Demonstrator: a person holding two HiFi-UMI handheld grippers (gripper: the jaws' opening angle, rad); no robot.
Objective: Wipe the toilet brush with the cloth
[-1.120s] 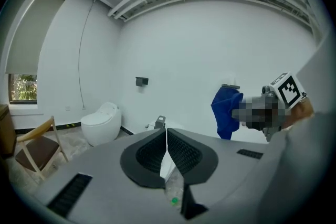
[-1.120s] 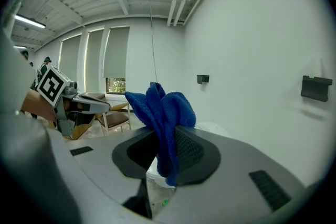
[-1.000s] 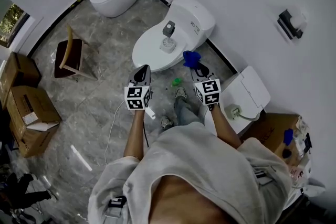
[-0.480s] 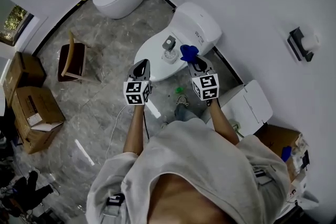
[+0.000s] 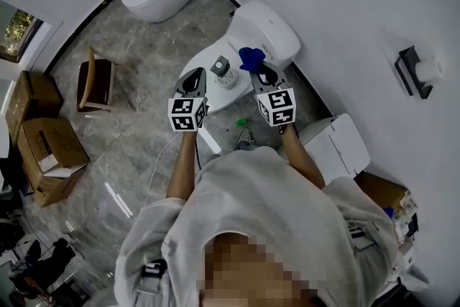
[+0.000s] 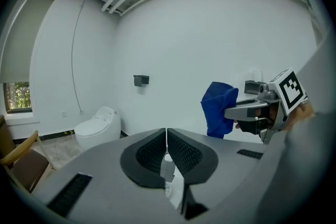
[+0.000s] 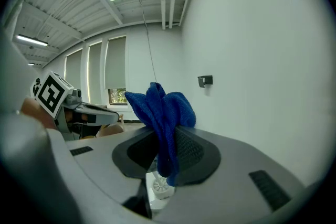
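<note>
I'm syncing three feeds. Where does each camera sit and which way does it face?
Head view: on the head, facing steeply down at the toilet; arms, torso, left tool, right tool show.
Left gripper view: rides the left tool, facing a wall along its shut jaws.
Right gripper view: rides the right tool, facing windows, jaws gripping the cloth.
Shared: each gripper view shows the other tool.

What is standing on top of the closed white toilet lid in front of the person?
A grey-topped toilet brush in a white round holder stands on the white toilet lid. The left hand-held gripper and right hand-held gripper cover parts of that lid.
</note>
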